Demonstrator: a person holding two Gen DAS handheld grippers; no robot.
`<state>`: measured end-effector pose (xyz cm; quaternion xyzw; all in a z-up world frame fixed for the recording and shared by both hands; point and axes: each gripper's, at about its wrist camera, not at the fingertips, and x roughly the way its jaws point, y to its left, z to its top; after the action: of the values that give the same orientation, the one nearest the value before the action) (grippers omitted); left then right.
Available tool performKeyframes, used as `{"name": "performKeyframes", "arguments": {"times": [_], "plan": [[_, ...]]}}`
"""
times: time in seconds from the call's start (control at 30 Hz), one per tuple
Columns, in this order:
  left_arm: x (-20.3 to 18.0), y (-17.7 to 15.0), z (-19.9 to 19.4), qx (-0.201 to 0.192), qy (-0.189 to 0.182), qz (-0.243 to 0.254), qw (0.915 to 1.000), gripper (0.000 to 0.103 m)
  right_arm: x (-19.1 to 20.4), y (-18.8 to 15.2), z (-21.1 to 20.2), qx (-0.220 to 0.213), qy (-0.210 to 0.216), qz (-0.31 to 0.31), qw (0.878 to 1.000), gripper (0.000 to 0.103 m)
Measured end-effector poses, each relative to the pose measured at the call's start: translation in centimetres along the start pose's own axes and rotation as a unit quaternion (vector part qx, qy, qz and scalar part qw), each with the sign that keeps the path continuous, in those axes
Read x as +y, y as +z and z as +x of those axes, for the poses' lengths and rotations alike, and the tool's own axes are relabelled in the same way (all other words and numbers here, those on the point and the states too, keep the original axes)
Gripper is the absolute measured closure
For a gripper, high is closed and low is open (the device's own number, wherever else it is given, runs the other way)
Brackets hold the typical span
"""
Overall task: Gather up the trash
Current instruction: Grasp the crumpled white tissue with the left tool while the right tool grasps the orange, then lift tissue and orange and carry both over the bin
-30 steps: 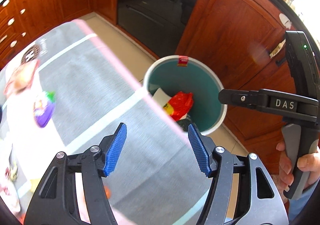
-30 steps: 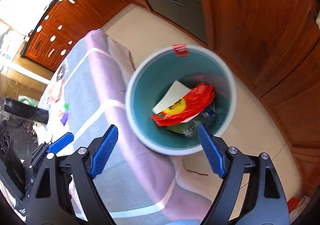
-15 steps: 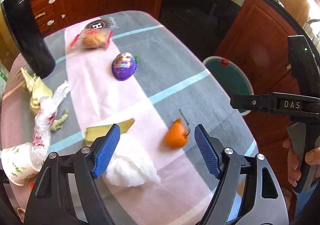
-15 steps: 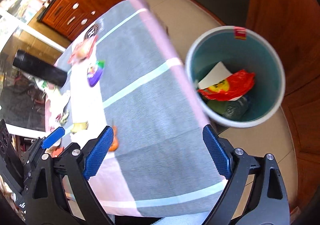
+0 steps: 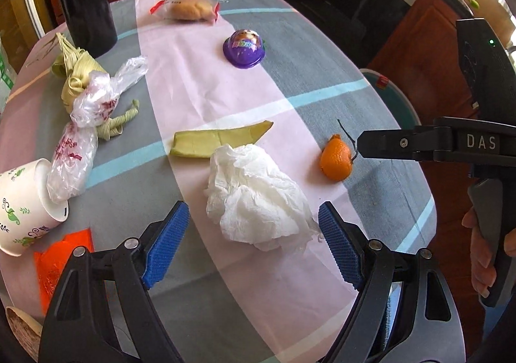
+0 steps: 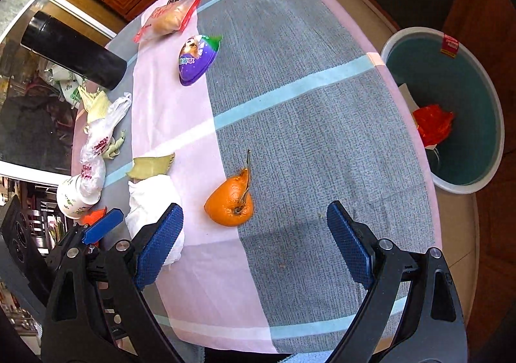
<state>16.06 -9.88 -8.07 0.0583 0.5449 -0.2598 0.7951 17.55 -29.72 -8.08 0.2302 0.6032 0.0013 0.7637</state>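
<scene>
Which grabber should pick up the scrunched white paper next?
Left, probably. The open left gripper already frames the crumpled white tissue between its blue pads. The open right gripper faces the orange peel instead.

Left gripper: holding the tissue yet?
No: the left gripper is open, its blue pads either side of the crumpled tissue on the table.

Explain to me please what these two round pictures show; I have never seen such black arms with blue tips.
No robot here: a person holds two hand tools, each with a camera looking along its blue fingers. One picture comes from the left tool, the other from the right tool. Both are open and hold nothing. On the table lie a crumpled tissue, an orange peel, a purple cup, a paper cup and plastic bags. Beside the table stands a trash bin.
</scene>
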Motion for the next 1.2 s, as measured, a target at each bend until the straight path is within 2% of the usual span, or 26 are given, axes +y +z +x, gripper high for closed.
{"name": "performKeyframes", "arguments": {"times": [0.27, 0.33, 0.43, 0.47, 0.7, 0.83, 1.0, 1.13, 1.2], "plan": [[0.5, 0.0, 1.2, 0.003, -0.027, -0.006, 0.9996, 0.020, 0.9, 0.2, 0.7, 0.006, -0.013, -0.003, 1.000, 0.016], [0.2, -0.1, 1.5, 0.004, -0.034, 0.002, 0.9994, 0.026, 1.2, 0.3, 0.9, 0.007, -0.016, -0.004, 1.000, 0.016], [-0.2, -0.4, 1.5, 0.003, -0.031, 0.022, 0.9993, 0.070, 1.7, 0.3, 1.3, 0.008, -0.019, -0.006, 1.000, 0.016], [-0.1, -0.5, 1.6, 0.012, -0.046, 0.021, 0.9986, 0.093, 1.9, 0.3, 1.5, 0.009, -0.019, -0.006, 1.000, 0.016], [2.6, -0.8, -0.1, 0.000, -0.050, -0.007, 0.9987, 0.096, 3.3, 0.2, 2.6, 0.009, -0.029, -0.022, 0.999, 0.017], [3.8, -0.7, -0.6, 0.000, -0.052, -0.024, 0.9984, 0.096, 4.4, 0.2, 3.4, 0.010, -0.035, -0.039, 0.999, 0.034], [3.7, -0.6, -1.0, -0.002, -0.056, -0.023, 0.9982, 0.096, 4.7, -0.2, 4.0, 0.012, -0.048, -0.056, 0.997, 0.044], [3.4, -0.5, -0.8, 0.001, -0.052, -0.025, 0.9983, 0.096, 4.2, -0.3, 3.8, 0.006, -0.063, -0.062, 0.996, 0.069], [3.2, -0.4, -0.7, 0.002, -0.052, -0.025, 0.9983, 0.096, 3.9, -0.3, 3.6, 0.007, -0.057, -0.061, 0.996, 0.073]]}}
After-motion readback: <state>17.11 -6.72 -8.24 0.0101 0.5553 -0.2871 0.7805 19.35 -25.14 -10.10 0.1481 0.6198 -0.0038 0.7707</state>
